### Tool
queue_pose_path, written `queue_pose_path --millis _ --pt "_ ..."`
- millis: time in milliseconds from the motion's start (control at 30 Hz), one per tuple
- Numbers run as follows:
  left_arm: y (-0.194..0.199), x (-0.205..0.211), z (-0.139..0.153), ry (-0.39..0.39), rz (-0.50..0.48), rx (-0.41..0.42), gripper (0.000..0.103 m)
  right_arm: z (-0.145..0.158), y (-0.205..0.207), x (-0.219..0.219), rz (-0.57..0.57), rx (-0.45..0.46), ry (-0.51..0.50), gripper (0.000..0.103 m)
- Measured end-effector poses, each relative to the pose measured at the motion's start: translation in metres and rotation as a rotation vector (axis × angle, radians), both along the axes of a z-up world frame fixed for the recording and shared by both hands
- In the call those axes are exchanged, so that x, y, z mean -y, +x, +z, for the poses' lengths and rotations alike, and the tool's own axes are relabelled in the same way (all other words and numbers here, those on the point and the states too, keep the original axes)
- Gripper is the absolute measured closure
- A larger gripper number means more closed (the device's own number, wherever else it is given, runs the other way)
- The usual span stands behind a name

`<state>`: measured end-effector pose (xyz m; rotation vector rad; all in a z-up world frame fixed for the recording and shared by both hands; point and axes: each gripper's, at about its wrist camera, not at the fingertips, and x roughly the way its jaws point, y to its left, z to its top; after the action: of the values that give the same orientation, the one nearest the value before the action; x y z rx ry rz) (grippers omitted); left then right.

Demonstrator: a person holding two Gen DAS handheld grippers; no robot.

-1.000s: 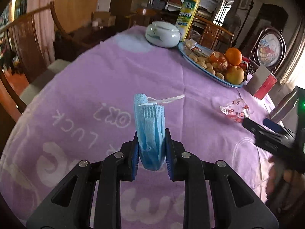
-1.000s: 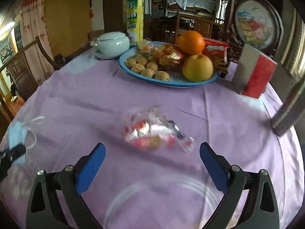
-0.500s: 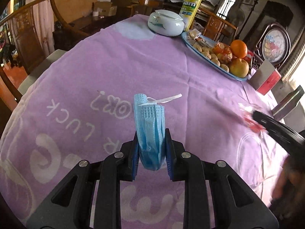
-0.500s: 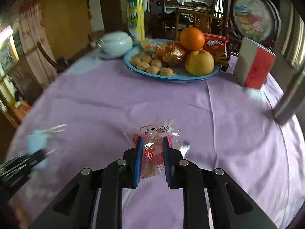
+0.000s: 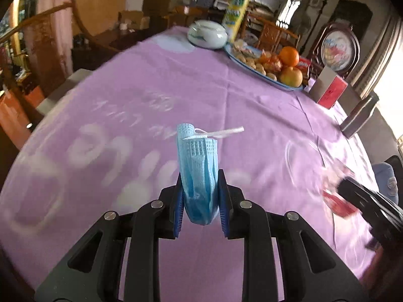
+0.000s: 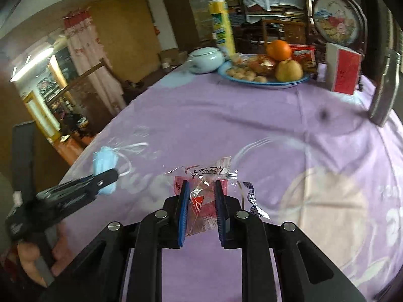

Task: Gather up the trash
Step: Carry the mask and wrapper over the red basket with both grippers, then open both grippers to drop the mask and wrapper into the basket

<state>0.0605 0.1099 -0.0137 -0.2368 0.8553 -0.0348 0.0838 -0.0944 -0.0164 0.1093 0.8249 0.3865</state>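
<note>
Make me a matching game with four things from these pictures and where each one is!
Things:
1. blue face mask
2. snack wrapper
3. orange
4. yellow spray can

Places:
A. on the blue plate, up against a yellowish fruit
B. pinched in the left hand-held gripper
C. standing behind the white lidded dish
D. pinched in the right hand-held gripper

Pairs: 1-B, 2-D, 3-A, 4-C

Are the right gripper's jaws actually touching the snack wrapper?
Touching. In the right wrist view, the right gripper has both blue jaws pressed against the crumpled snack wrapper, pinching it between them.
</note>
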Motion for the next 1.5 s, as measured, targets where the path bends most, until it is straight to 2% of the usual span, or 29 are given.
queue_pose_path --millis 100,167,367,533,667,800,933,1067,1267,1500 --pt "-0.046 -0.014 0.005 0.069 0.053 0.037 0.078 -0.003 -0.017 -0.024 0.064 -0.001 0.0 0.083" --pt "-0.079 -0.025 0.001 0.141 0.104 0.048 0.078 -0.004 -0.03 -0.042 0.117 0.007 0.005 0.083" --pt "-0.154 -0.078 -0.024 0.129 0.231 -0.005 0.078 -0.006 -0.069 -0.102 0.277 0.016 -0.006 0.084" --pt "-0.213 -0.131 -0.024 0.12 0.381 -0.003 0.078 0.0 -0.095 -0.161 0.431 0.023 -0.002 0.084" --pt "-0.248 -0.173 -0.029 0.117 0.495 -0.02 0.078 0.005 -0.124 -0.223 0.588 0.028 0.0 0.083" --pt "-0.279 -0.217 -0.049 0.104 0.611 -0.078 0.078 0.005 -0.158 -0.286 0.745 0.023 -0.006 0.083" --pt "-0.3 -0.254 -0.082 0.065 0.7 -0.169 0.078 -0.01 -0.189 -0.344 0.873 -0.003 -0.043 0.083" --pt "-0.311 -0.281 -0.113 0.032 0.758 -0.244 0.078 -0.036 -0.207 -0.388 0.944 -0.057 -0.09 0.083" --pt "-0.322 -0.307 -0.151 -0.037 0.796 -0.314 0.078 -0.083 -0.214 -0.446 0.999 -0.196 -0.142 0.083" --pt "-0.323 -0.325 -0.17 -0.069 0.815 -0.353 0.078 -0.134 -0.211 -0.487 1.001 -0.319 -0.173 0.083"
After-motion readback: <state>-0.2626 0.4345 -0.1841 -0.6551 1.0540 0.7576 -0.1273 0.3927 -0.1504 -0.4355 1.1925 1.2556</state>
